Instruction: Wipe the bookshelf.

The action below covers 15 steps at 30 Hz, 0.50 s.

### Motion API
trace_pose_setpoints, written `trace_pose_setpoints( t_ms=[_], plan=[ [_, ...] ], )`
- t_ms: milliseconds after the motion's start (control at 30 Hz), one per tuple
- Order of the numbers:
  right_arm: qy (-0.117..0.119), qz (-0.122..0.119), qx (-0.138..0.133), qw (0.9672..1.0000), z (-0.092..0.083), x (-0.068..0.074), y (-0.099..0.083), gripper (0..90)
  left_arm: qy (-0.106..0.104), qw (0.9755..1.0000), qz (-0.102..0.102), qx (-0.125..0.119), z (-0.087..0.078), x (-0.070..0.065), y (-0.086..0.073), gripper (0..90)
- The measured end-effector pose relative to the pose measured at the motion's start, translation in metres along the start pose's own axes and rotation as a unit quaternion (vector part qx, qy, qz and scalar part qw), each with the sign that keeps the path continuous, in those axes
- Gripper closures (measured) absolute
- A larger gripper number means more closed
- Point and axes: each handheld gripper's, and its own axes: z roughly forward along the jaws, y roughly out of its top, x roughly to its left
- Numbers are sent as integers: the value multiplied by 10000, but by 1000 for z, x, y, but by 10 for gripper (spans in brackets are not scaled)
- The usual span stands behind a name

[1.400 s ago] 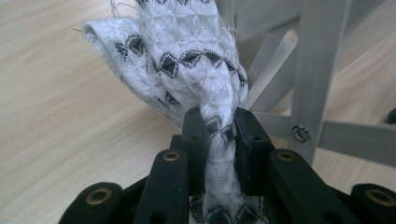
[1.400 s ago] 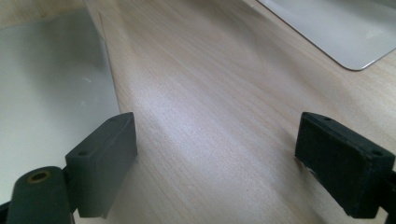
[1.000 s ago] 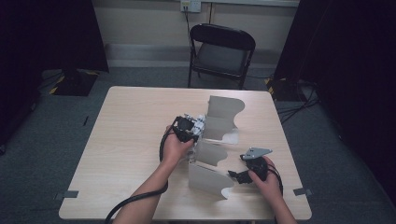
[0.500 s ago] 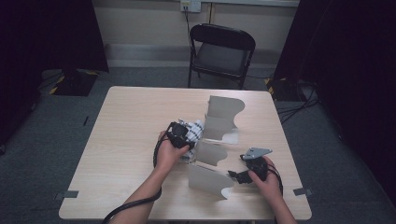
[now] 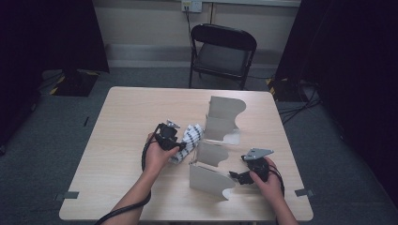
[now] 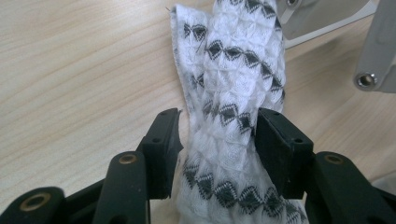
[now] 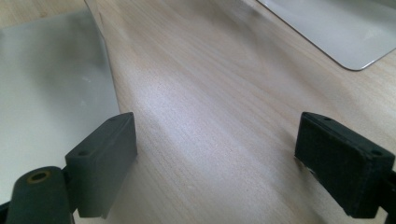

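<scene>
The left tongs [image 6: 217,135] have just been opening, and their jaws now stand partly apart with the white cloth [image 6: 233,93] between them. The right pad touches the edge of the cloth, the left pad stands a little off it, so they do not press it. The cloth is a folded strip with rows of small black diamonds. It carries no label, brand or writing that can be read. It lies flat on the table [image 5: 126,112], near the middle, and reaches from the left tongs [image 5: 177,146] toward the grey metal stand [image 5: 224,115].

The right tongs [image 7: 215,163] are wide open and hold nothing; bare wood shows between the jaws. In the high view the right tongs [image 5: 235,177] rest at the near right of the table, just beside a second grey metal plate [image 5: 209,180] that stands upright. No marking can be read on the metal parts.

Behind the table stands a black folding chair [image 5: 223,49].
</scene>
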Motion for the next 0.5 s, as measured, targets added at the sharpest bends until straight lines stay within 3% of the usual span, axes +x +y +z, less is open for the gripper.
trace_pose_setpoints(
  t_ms=[267, 500],
  plan=[
    [-7, -1, -6, 10000, 0, 0, 0, 121, -62, 10000, -41, 44, 8, -6, -2, 503],
    [1, 0, 0, 10000, 0, 0, 0, 121, -20, 9998, 145, 122, 18, -9, -3, 538]
  ],
)
